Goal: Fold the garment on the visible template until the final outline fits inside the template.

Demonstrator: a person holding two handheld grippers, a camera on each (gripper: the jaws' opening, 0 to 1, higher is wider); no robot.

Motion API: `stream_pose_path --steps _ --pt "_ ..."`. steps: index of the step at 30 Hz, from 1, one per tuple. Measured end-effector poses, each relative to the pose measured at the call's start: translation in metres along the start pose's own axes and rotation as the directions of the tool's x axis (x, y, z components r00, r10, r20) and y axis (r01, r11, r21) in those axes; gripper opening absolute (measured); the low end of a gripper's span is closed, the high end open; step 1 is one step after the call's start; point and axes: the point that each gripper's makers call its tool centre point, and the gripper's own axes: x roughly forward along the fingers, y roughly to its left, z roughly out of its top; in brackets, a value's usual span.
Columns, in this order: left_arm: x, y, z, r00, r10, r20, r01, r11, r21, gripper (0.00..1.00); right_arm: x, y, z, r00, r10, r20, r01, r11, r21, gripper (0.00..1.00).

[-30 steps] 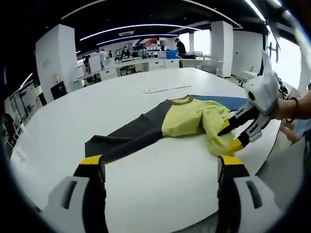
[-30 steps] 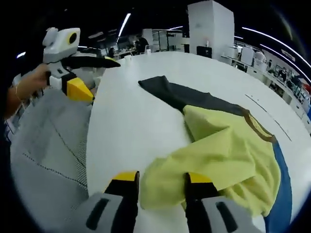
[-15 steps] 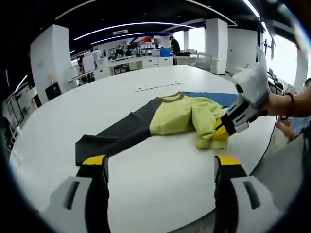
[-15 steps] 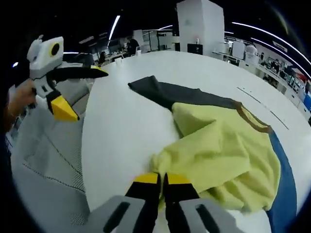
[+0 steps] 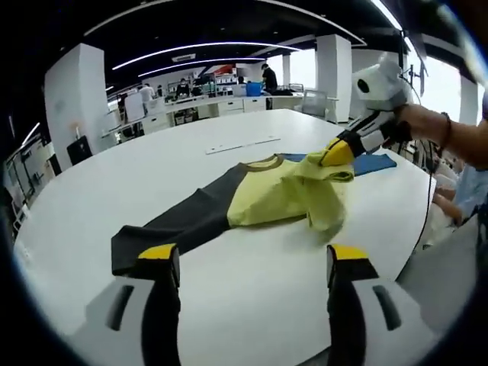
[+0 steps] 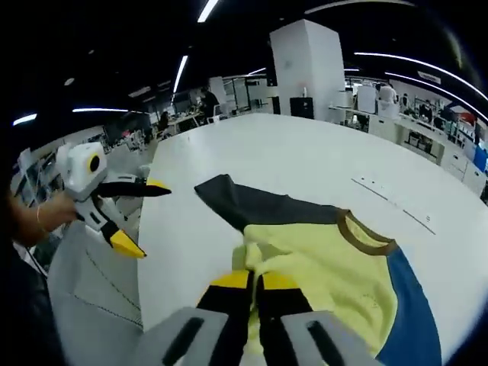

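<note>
While its two jaws are pressing tight together, the right tool (image 6: 254, 280) is pinching a fold of the soft yellow cloth of the shirt (image 5: 252, 200) and lifting it up off the desk (image 5: 229, 259). The left tool (image 5: 252, 255) is staying wide open, holding nothing, just above the round white desk. The shirt is lying past its tips, with one dark gray sleeve (image 6: 244, 204) lying flat and a blue part under the yellow.

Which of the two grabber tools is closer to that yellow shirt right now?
Right. The right gripper is shut on the yellow part of the garment, lifting a fold off the table. The left gripper is open, held off the table's edge, touching nothing.
</note>
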Motion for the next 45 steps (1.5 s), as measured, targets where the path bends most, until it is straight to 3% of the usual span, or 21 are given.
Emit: stream_pose_path --steps 6,15,19,24,29,36,42,45 --pt "0.009 -0.009 -0.001 1.0 -0.018 -0.008 0.017 1.0 -0.006 0.68 0.023 -0.026 -0.017 0.997 -0.026 -0.067 0.027 1.0 0.01 0.0" --pt "0.026 -0.02 -0.001 0.999 -0.046 -0.007 0.046 0.998 -0.047 0.6 0.039 -0.061 -0.048 0.987 -0.041 -0.157 0.052 0.997 0.063 0.0" --pt "0.032 -0.026 0.0 0.998 -0.057 -0.01 0.056 0.997 -0.053 0.57 0.044 -0.069 -0.057 0.985 -0.039 -0.167 0.053 0.996 0.077 0.0" --pt "0.041 -0.035 0.003 0.997 -0.071 -0.01 0.071 0.996 -0.057 0.52 0.037 -0.075 -0.054 0.989 -0.055 -0.135 0.081 0.979 0.189 0.05" --pt "0.053 -0.048 0.009 0.994 -0.11 0.003 0.11 0.991 -0.078 0.49 0.015 -0.072 -0.047 0.992 -0.08 -0.098 0.101 0.969 0.228 0.27" --pt "0.072 -0.061 0.012 0.987 -0.163 -0.004 0.162 0.985 -0.063 0.43 -0.009 -0.047 -0.047 0.995 -0.079 -0.057 0.09 0.97 0.226 0.33" --pt "0.095 -0.068 0.007 0.982 -0.188 -0.036 0.185 0.98 -0.066 0.41 -0.002 -0.023 -0.051 0.996 -0.07 -0.062 0.077 0.988 0.135 0.34" --pt "0.106 -0.072 0.01 0.98 -0.2 -0.013 0.198 0.975 -0.104 0.4 0.007 -0.026 -0.056 0.991 -0.099 -0.087 0.106 0.991 0.082 0.32"
